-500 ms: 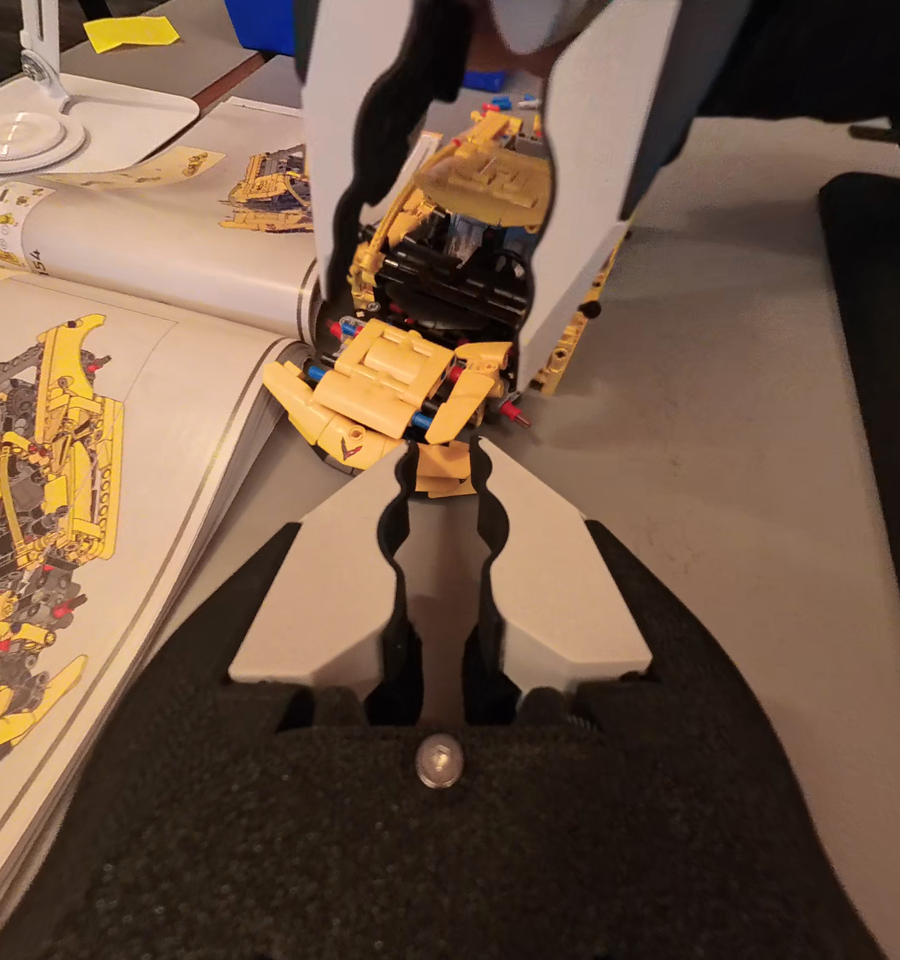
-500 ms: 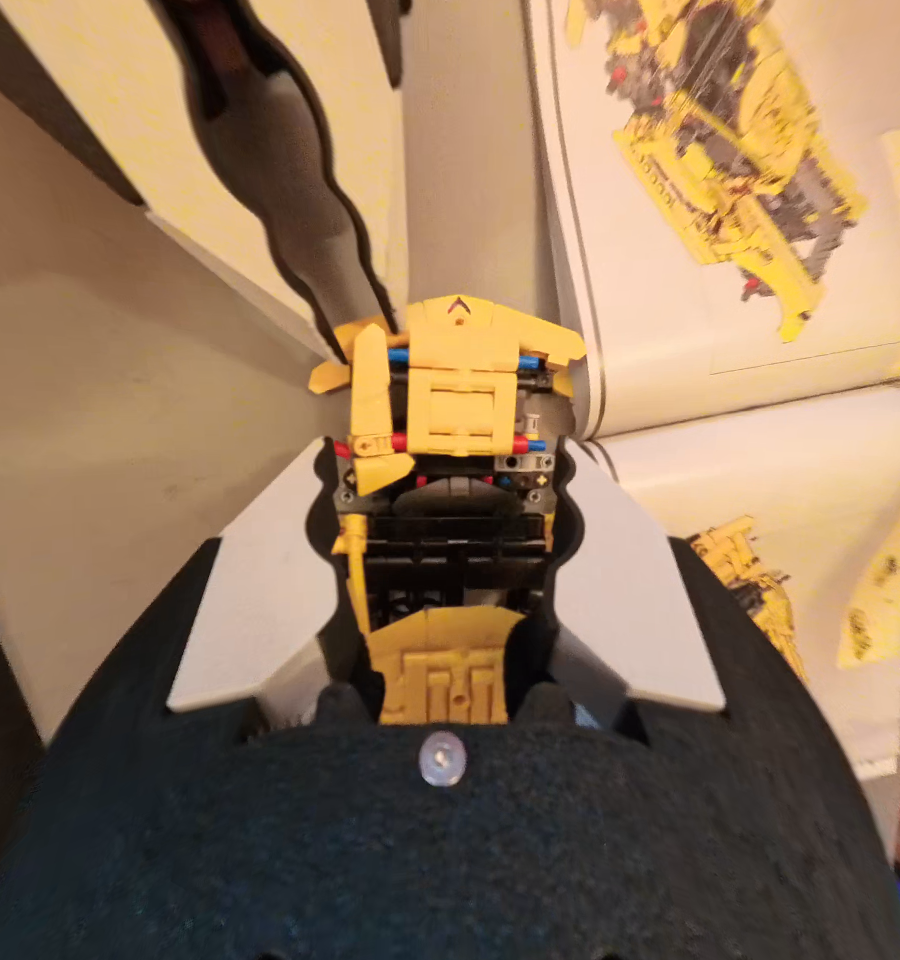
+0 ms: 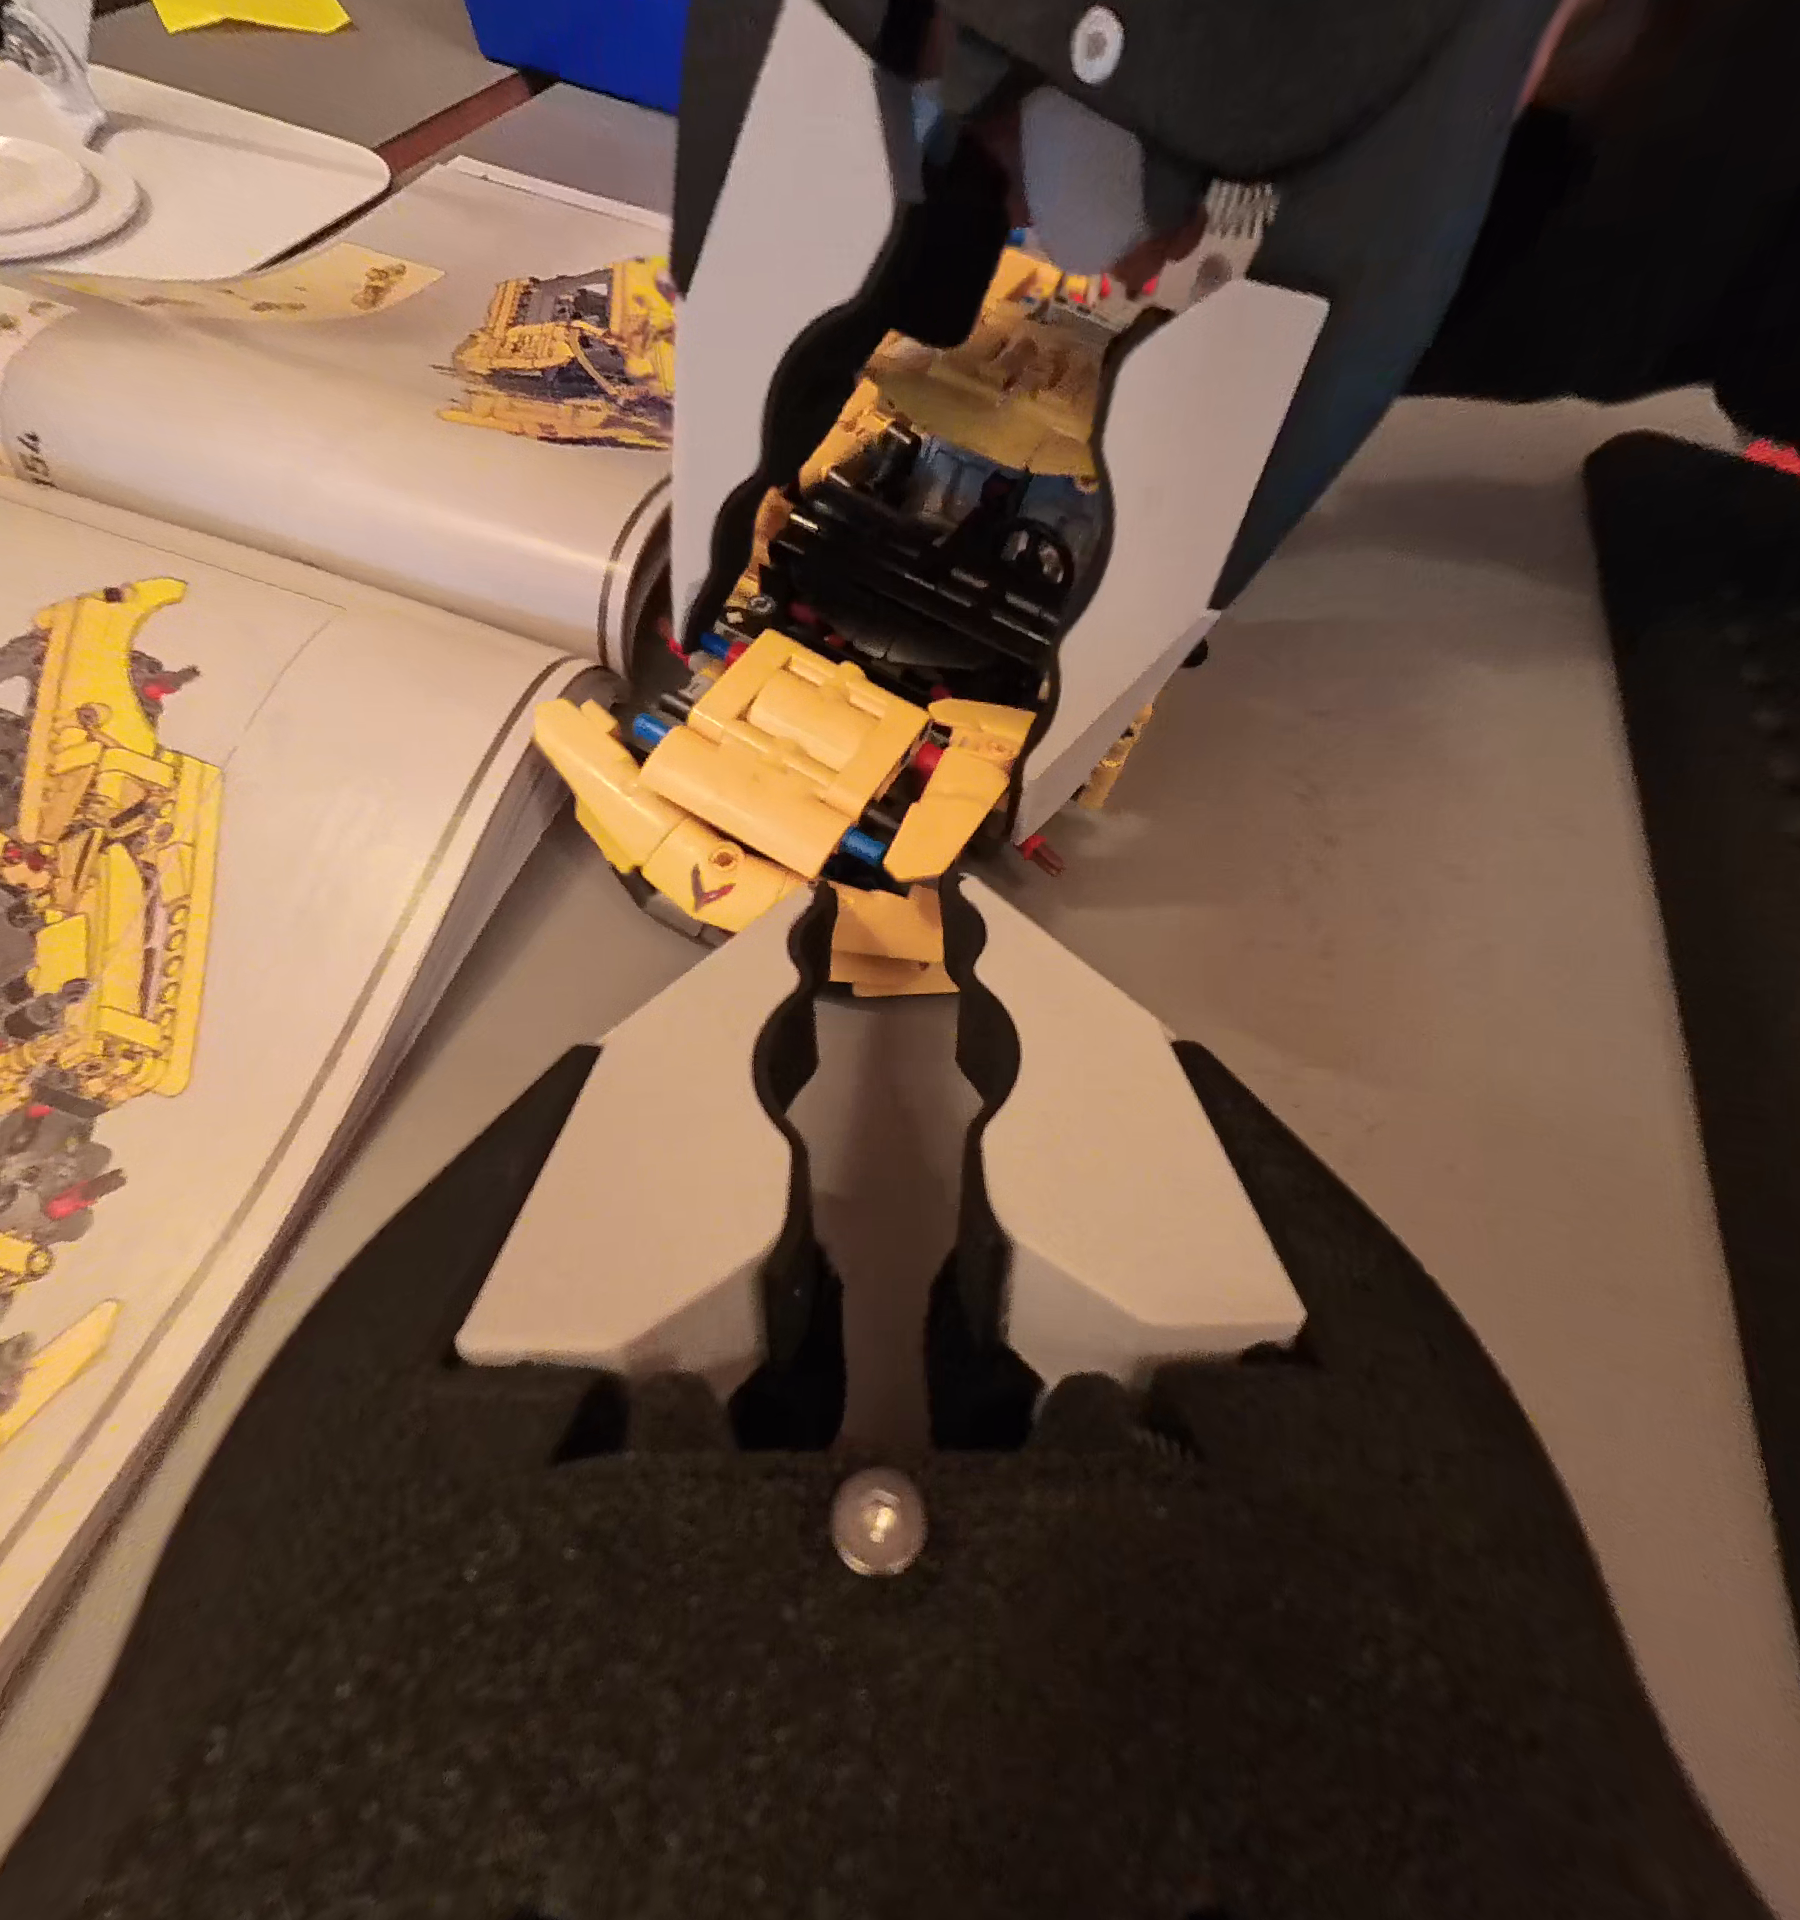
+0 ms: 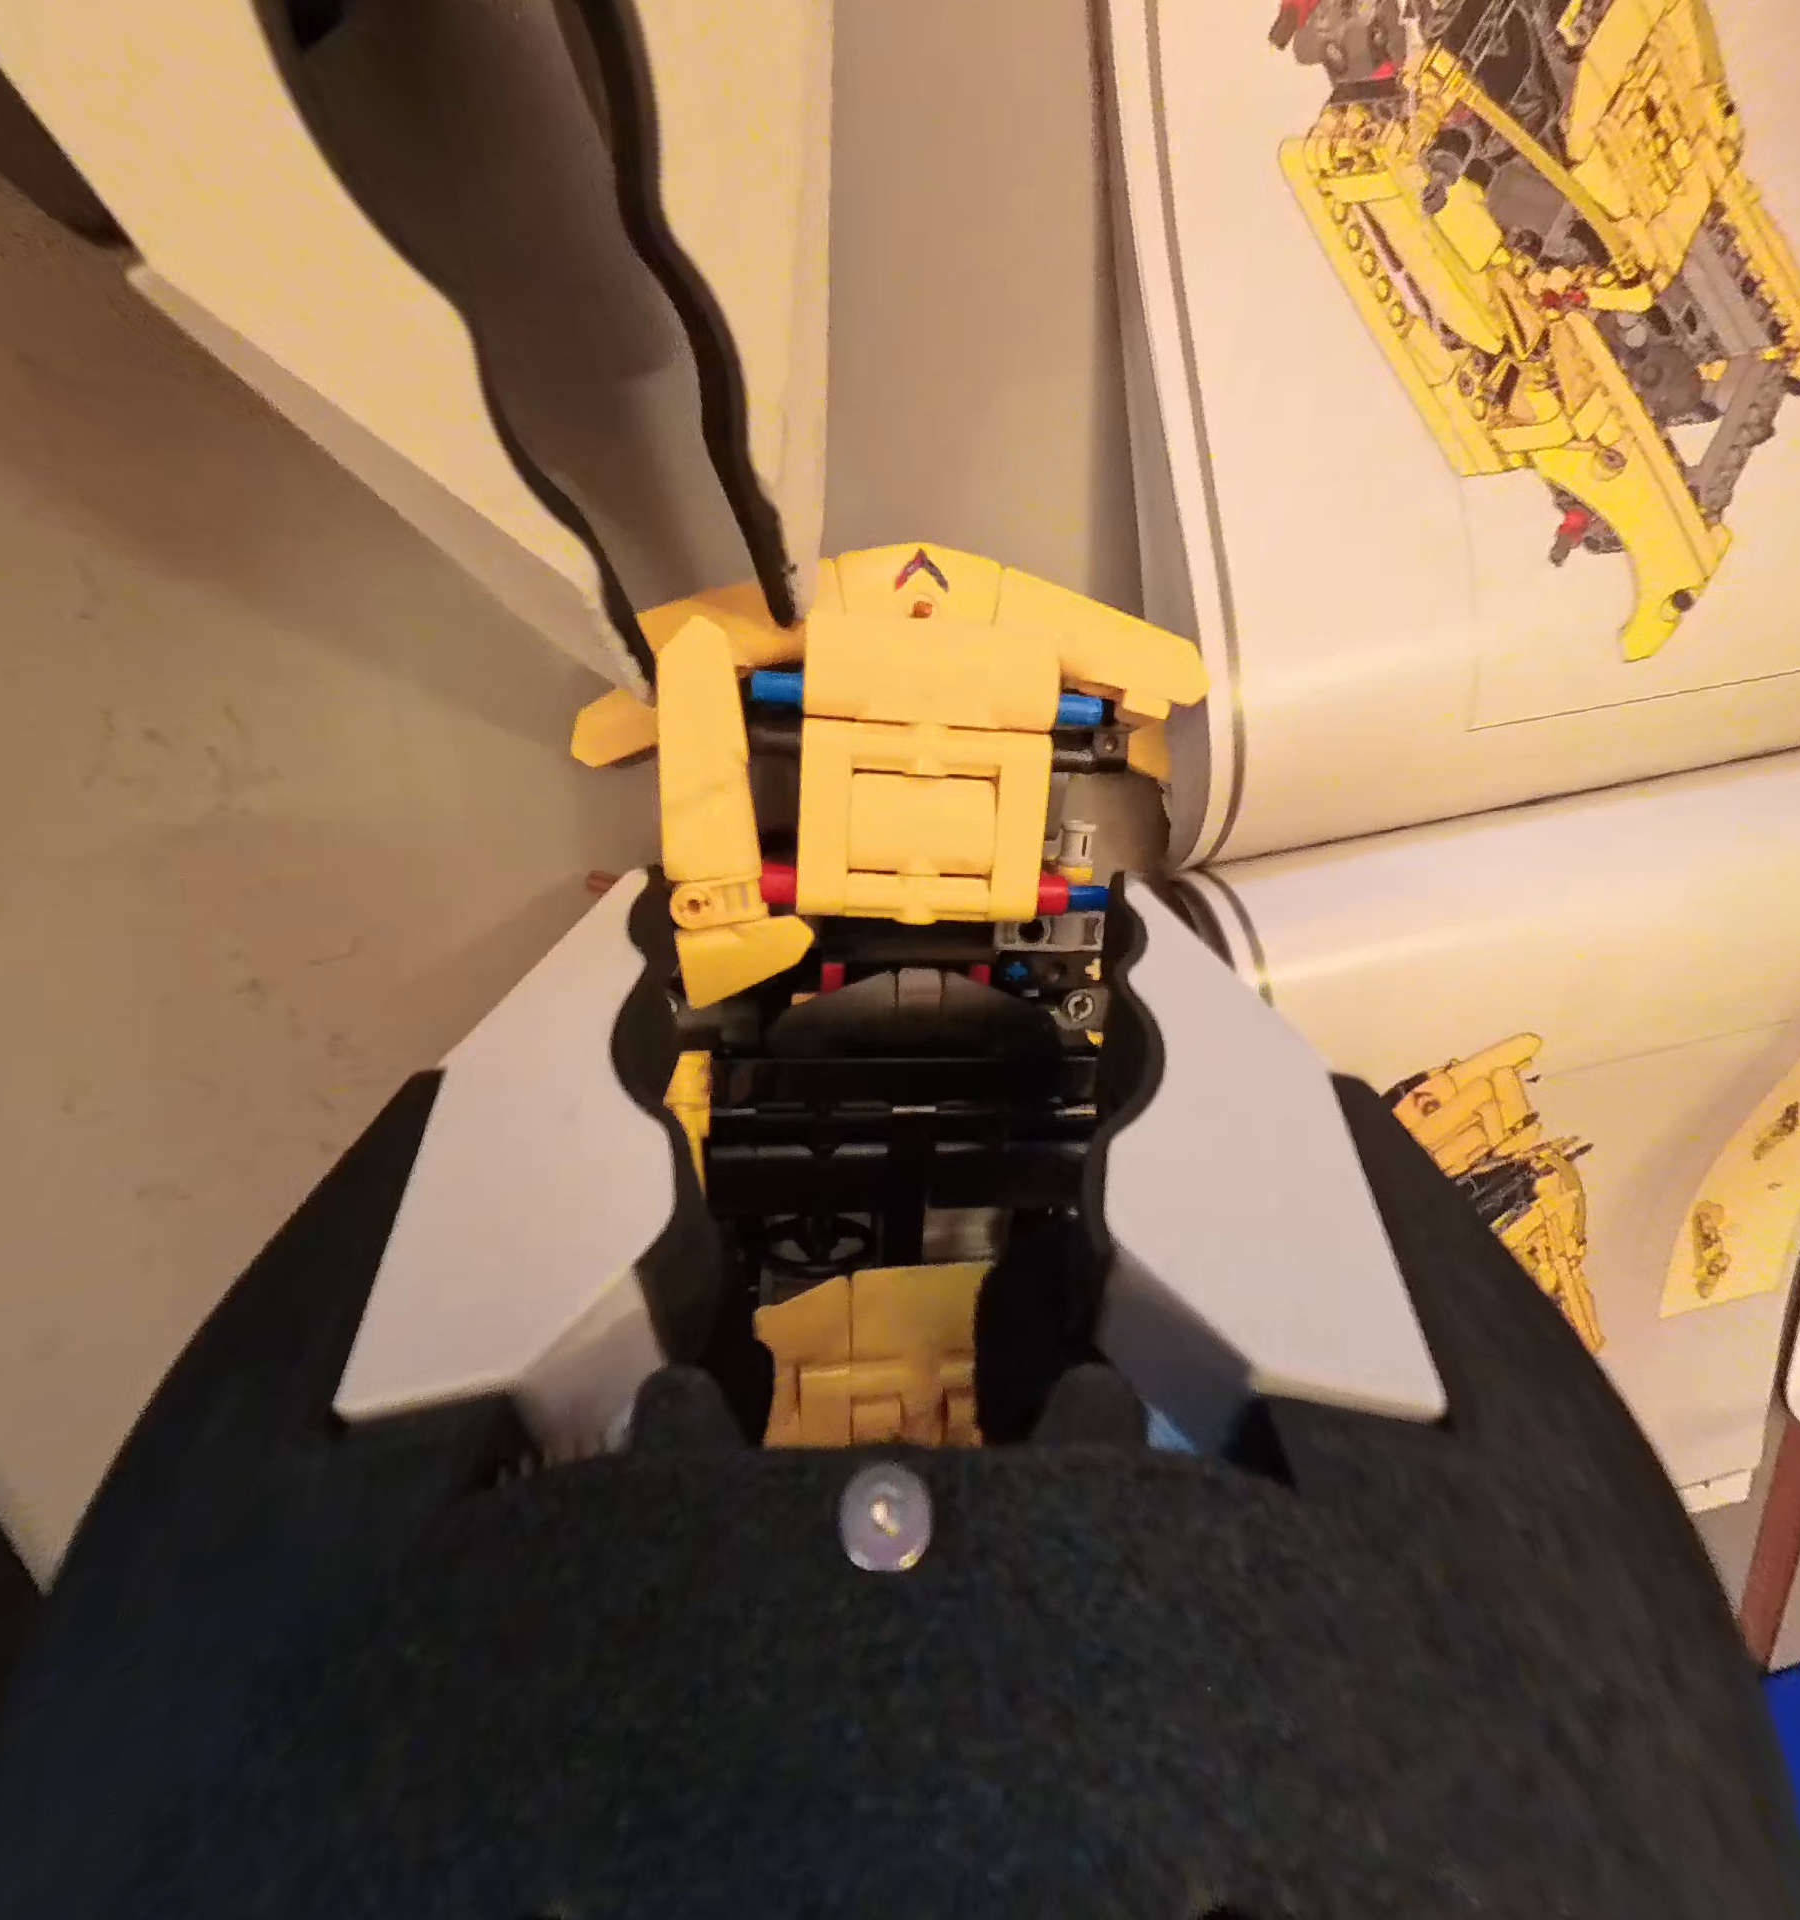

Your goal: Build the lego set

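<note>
A yellow and black lego car model (image 3: 823,748) rests nose toward the left camera on the grey table (image 3: 1395,987). My right gripper (image 3: 875,717) comes down from above and is shut on the model's black middle; in the right wrist view (image 4: 880,894) its fingers (image 4: 522,1122) press both sides of the body (image 4: 906,1122). My left gripper (image 3: 883,904) is shut on a yellow panel (image 3: 891,951) low at the model's front. In the right wrist view the left gripper (image 4: 709,634) pinches the front corner beside the yellow fender (image 4: 704,758).
An open instruction booklet (image 3: 148,831) lies left of the model, touching it; it shows in the right wrist view (image 4: 1498,468). A sticker sheet (image 3: 283,291), a white stand base (image 3: 169,177) and a blue bin (image 3: 584,42) lie behind. A black mat (image 3: 1727,883) lies on the right. To the white stand base (image 3: 169,177): right tips about 35 centimeters, left tips about 40 centimeters.
The right gripper has tipped over toward the left camera, so its black body now shows at the top. The model has barely shifted. Both grips are unchanged.
</note>
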`<state>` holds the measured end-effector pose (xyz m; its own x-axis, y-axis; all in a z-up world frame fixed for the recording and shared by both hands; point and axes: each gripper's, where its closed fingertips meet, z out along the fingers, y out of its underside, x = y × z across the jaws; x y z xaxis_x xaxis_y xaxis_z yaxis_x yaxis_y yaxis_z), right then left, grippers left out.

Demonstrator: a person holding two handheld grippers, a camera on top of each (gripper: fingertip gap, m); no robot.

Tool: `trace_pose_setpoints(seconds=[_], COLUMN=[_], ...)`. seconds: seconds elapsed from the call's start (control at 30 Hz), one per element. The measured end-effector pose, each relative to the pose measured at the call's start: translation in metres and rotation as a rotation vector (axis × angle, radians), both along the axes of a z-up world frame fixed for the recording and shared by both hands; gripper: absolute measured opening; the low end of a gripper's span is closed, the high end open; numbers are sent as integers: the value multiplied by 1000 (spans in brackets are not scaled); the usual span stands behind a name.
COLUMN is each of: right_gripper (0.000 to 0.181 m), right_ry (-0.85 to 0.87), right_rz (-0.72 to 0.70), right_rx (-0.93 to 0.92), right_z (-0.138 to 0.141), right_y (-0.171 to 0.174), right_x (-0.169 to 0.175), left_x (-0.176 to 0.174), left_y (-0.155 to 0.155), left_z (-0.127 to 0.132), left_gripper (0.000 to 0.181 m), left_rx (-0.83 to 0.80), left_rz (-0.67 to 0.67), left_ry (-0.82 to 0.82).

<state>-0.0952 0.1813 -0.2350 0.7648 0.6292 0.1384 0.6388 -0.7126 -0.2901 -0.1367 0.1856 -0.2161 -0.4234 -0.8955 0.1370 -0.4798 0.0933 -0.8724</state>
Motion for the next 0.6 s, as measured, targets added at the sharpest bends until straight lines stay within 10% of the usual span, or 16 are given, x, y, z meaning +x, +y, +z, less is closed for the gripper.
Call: trace_pose_setpoints(seconds=[0.6], right_gripper=[90], right_ry=[186], right_rz=[22], right_rx=[99], right_z=[24], right_y=[-11], right_x=[-11], left_x=[-2], left_y=[-10], left_z=[19], left_gripper=[11], left_rx=[-365], left_rz=[-71], left_ry=[48])
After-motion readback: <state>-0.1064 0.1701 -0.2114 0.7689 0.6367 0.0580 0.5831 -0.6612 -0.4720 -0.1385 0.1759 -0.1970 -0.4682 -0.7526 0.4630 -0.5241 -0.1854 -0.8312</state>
